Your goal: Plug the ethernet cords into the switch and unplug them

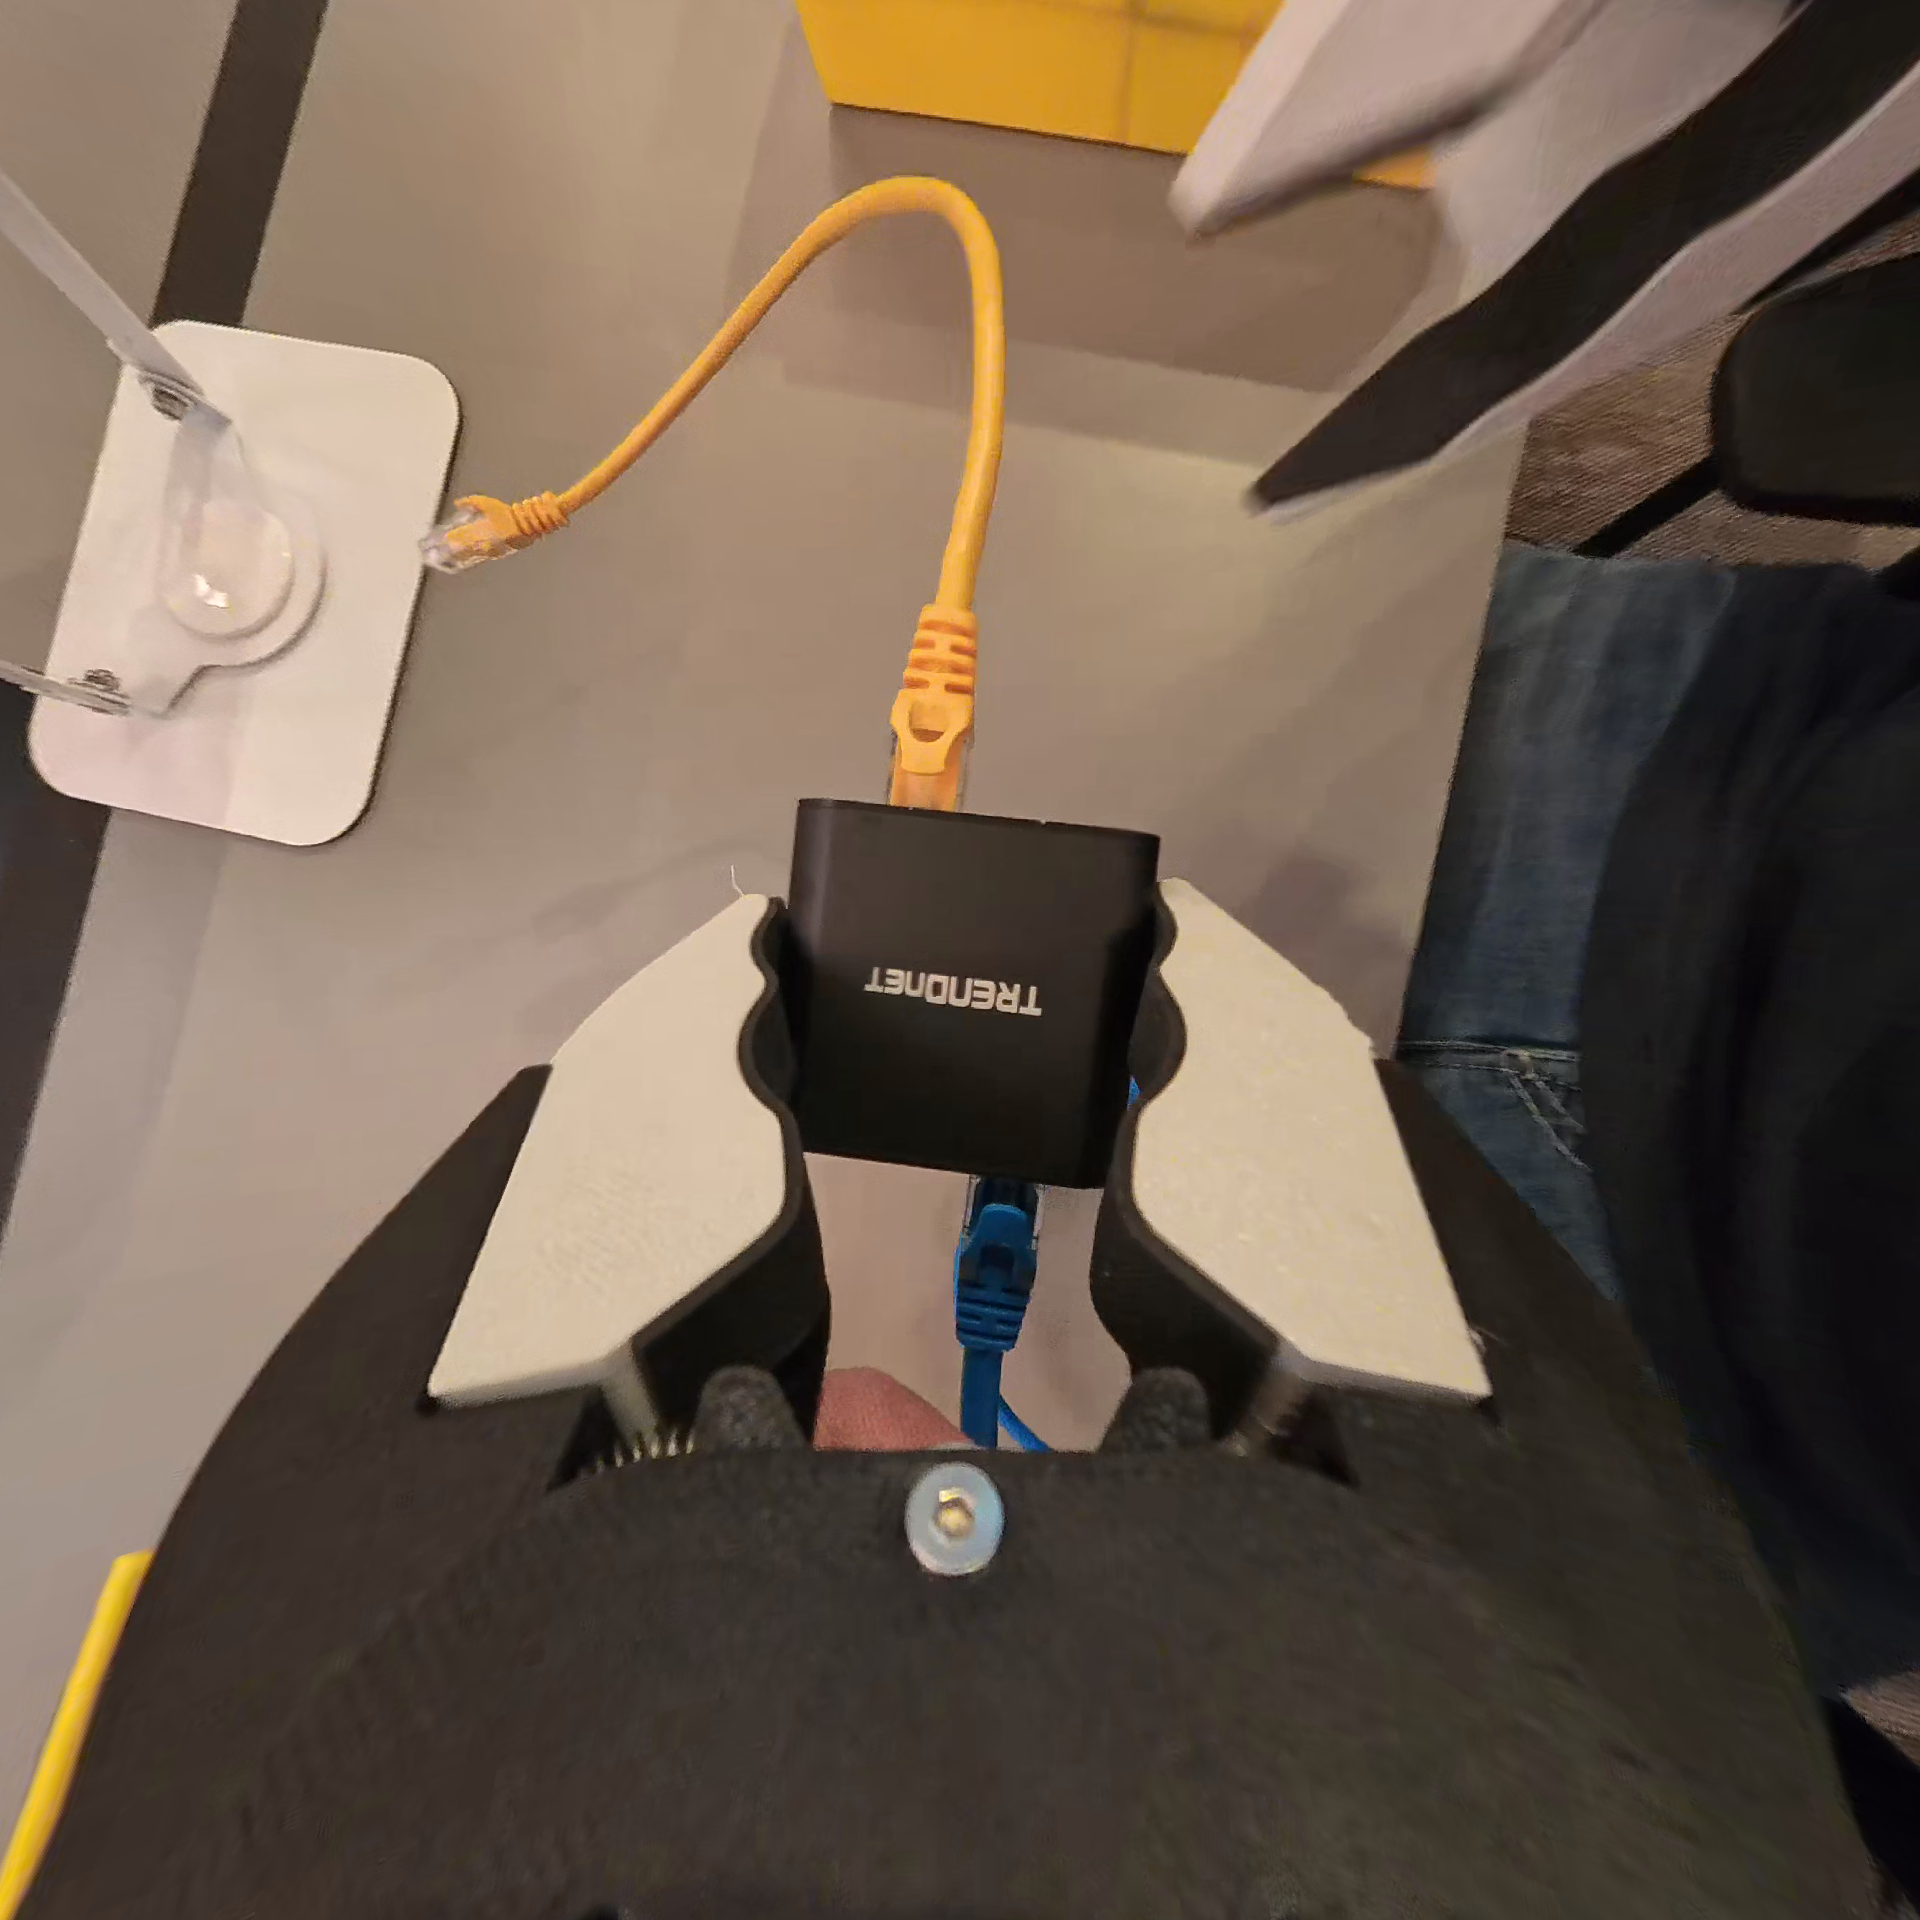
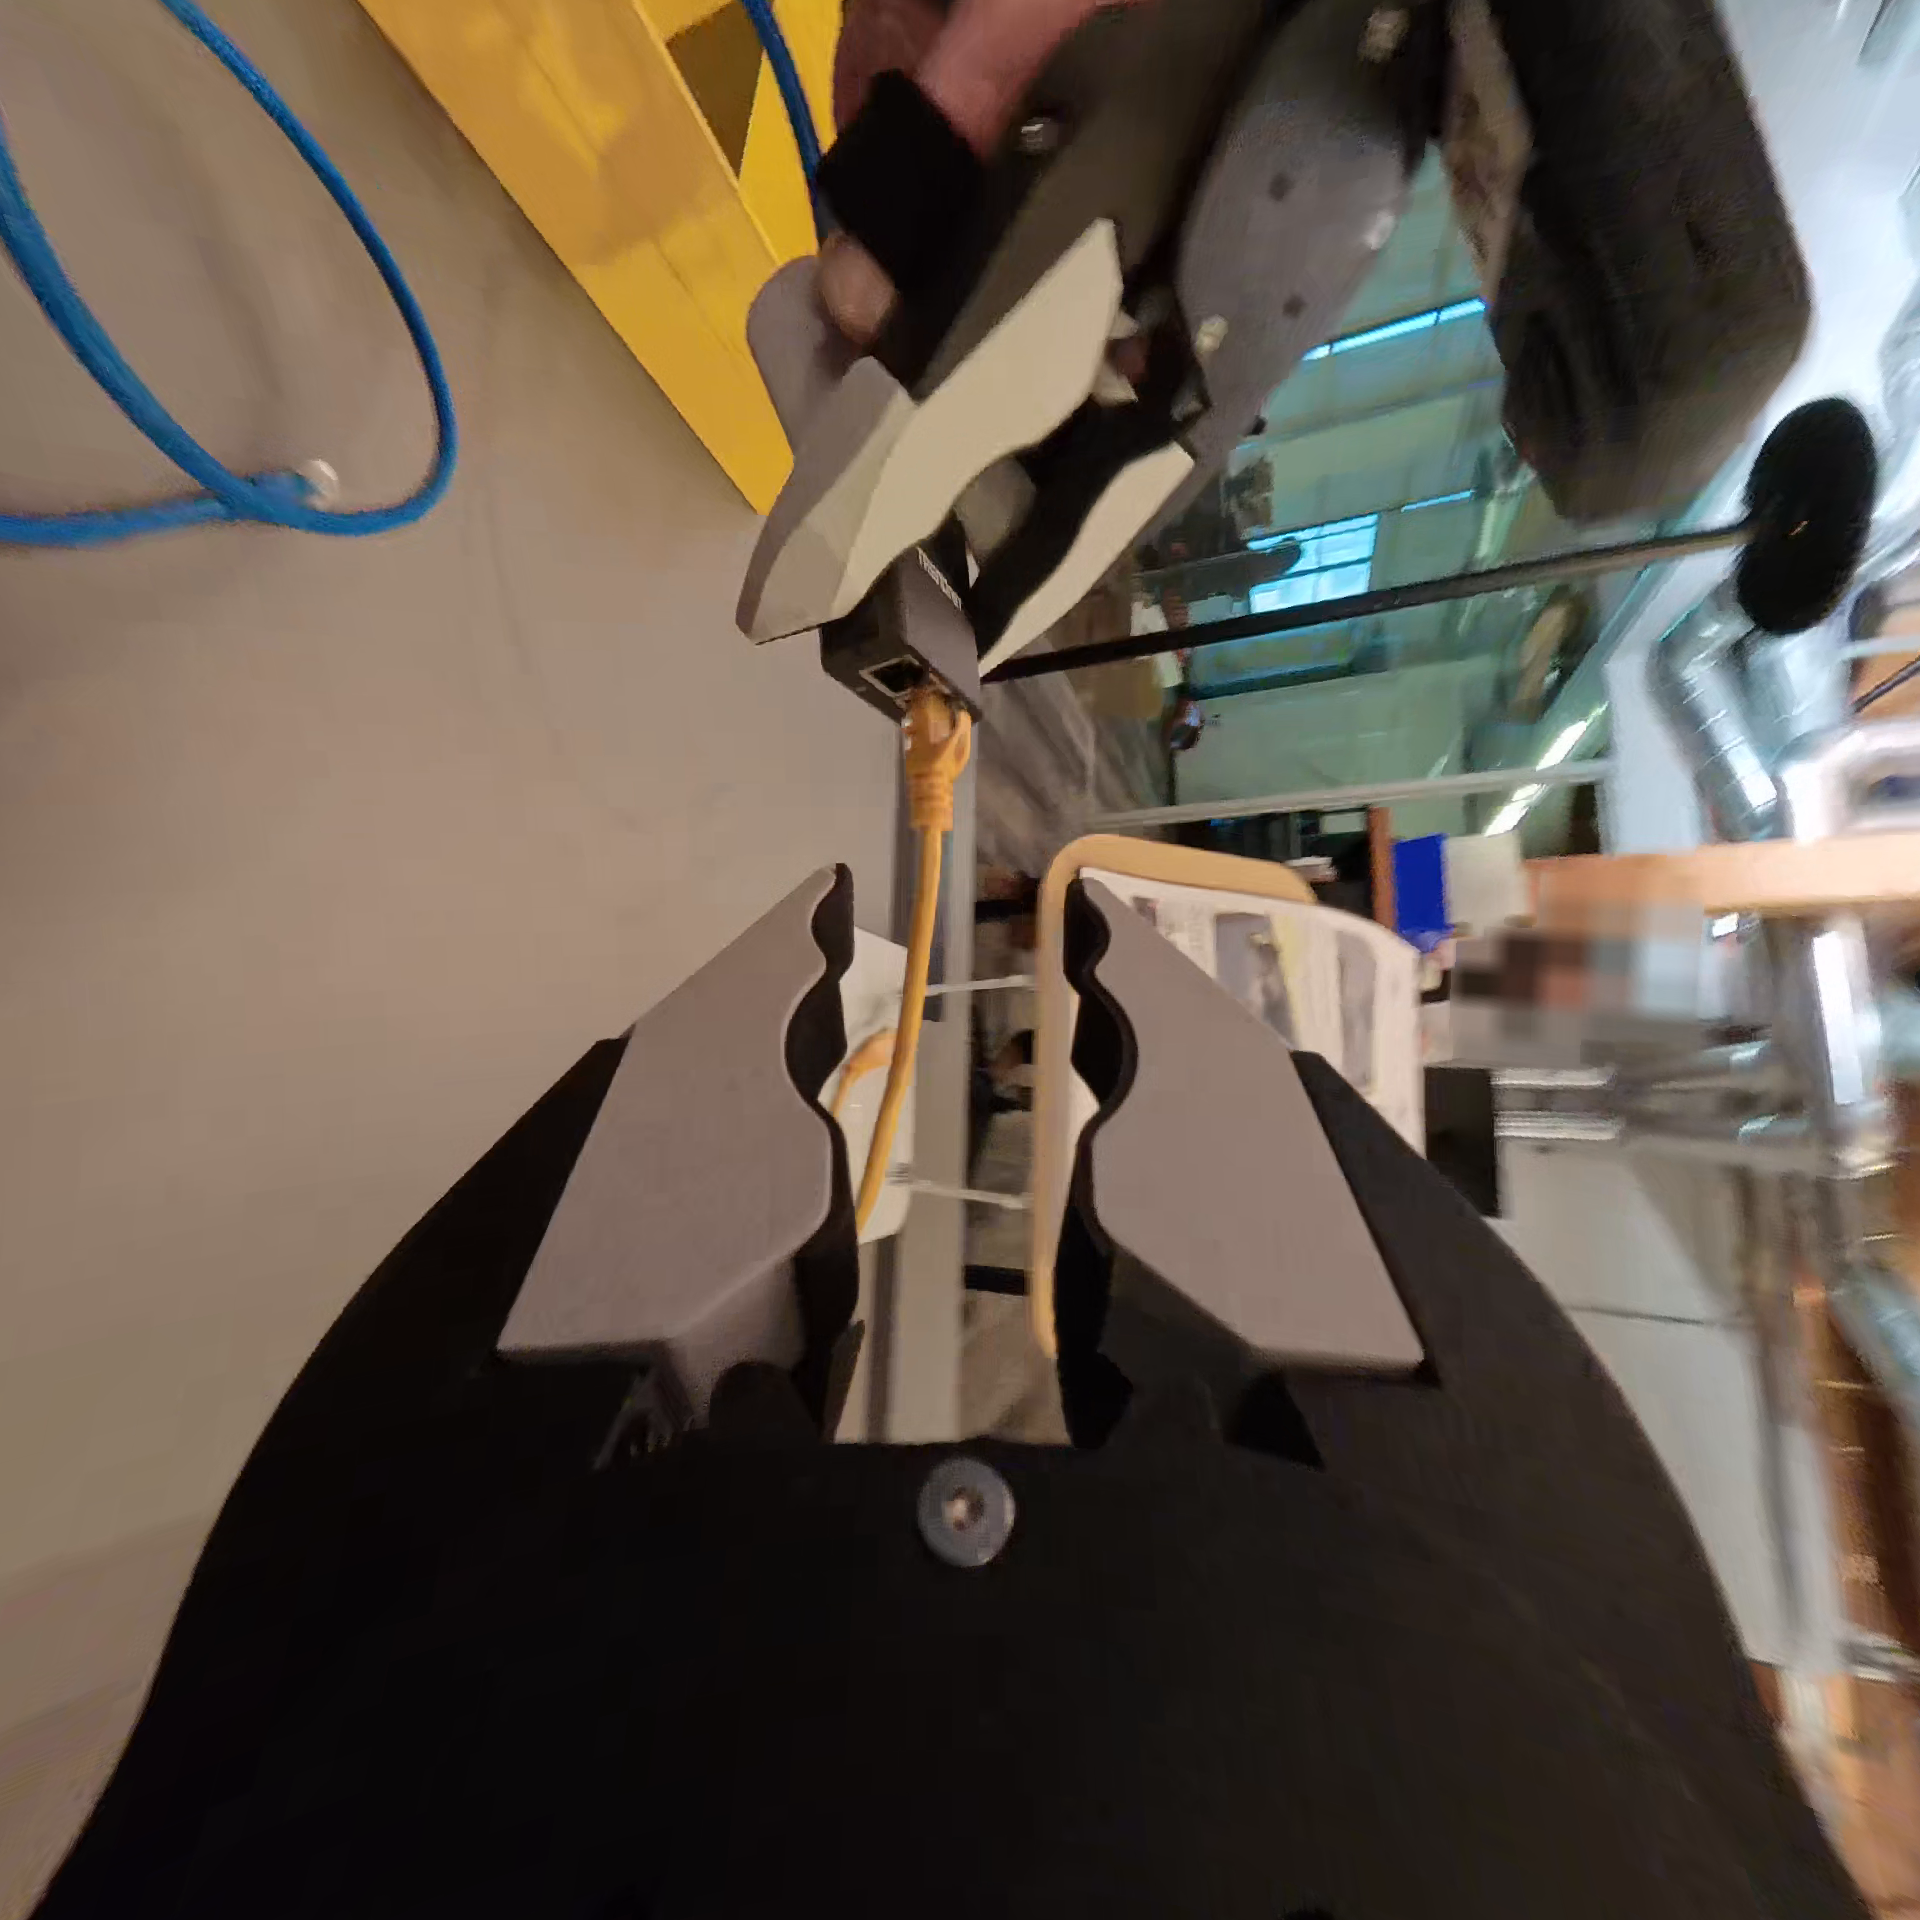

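Note:
My left gripper [image 1: 971, 909] is shut on the black switch [image 1: 971, 1039] and holds it above the grey table [image 1: 623, 727]. An orange ethernet cord [image 1: 977, 416] is plugged into the switch's far side by its plug [image 1: 935, 707]. Its free plug [image 1: 473, 532] lies on the table. A blue cord's plug [image 1: 995, 1268] sits in the near side. My right gripper [image 2: 961, 904] is open just short of the switch [image 2: 909, 644]. The orange cord [image 2: 904, 1039] runs between its fingers, close to the left one. The right gripper also shows blurred in the left wrist view [image 1: 1236, 353].
A white base plate with a clear stand [image 1: 239, 582] is at the left of the table. A yellow box [image 1: 1039, 62] stands at the back. A loop of blue cord [image 2: 260, 488] lies on the table. A person's legs in jeans [image 1: 1558, 831] are past the table's right edge.

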`<move>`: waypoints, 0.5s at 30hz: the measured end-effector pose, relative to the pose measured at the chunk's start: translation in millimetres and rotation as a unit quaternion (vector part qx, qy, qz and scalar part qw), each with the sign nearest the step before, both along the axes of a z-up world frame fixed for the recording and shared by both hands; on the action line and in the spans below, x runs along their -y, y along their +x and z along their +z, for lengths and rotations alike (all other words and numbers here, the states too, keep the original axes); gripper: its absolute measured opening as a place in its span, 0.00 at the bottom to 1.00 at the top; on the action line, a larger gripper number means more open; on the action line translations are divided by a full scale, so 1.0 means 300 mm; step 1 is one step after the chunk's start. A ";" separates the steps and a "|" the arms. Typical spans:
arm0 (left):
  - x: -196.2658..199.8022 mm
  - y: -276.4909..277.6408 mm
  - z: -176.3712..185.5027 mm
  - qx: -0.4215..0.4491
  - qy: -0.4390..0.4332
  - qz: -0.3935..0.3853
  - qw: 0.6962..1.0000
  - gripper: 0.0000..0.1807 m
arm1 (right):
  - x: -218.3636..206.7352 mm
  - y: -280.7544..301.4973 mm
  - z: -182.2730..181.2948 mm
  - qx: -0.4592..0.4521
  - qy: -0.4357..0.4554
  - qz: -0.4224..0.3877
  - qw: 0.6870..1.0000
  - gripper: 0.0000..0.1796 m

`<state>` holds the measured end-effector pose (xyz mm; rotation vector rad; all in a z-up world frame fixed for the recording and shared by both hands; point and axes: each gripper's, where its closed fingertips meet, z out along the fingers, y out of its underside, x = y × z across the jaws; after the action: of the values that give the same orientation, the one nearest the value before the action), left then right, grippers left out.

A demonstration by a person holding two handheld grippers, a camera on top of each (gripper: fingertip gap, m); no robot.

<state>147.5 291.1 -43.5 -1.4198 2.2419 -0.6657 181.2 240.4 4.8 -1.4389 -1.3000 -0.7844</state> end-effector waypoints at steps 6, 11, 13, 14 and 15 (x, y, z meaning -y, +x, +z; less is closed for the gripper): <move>0.015 0.007 0.020 -0.034 -0.036 0.010 0.999 0.35 | -0.101 -0.044 -0.023 0.081 0.019 0.026 0.996 0.18; 0.028 0.023 0.029 -0.049 -0.038 0.007 0.998 0.35 | -0.130 -0.040 -0.042 0.094 0.011 0.034 0.995 0.13; 0.040 0.029 0.034 -0.051 -0.042 0.002 0.998 0.35 | -0.136 -0.031 -0.046 0.098 0.010 0.030 0.995 0.12; 0.044 0.033 0.037 -0.053 -0.042 0.001 0.998 0.35 | -0.138 -0.028 -0.047 0.091 0.005 0.030 0.995 0.12; 0.047 0.036 0.039 -0.055 -0.042 0.000 0.998 0.35 | -0.140 -0.025 -0.047 0.087 0.005 0.030 0.996 0.11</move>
<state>158.2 277.1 -31.9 -1.5328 2.3216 -0.7060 173.8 282.2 -9.2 -1.3404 -1.4628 -0.8912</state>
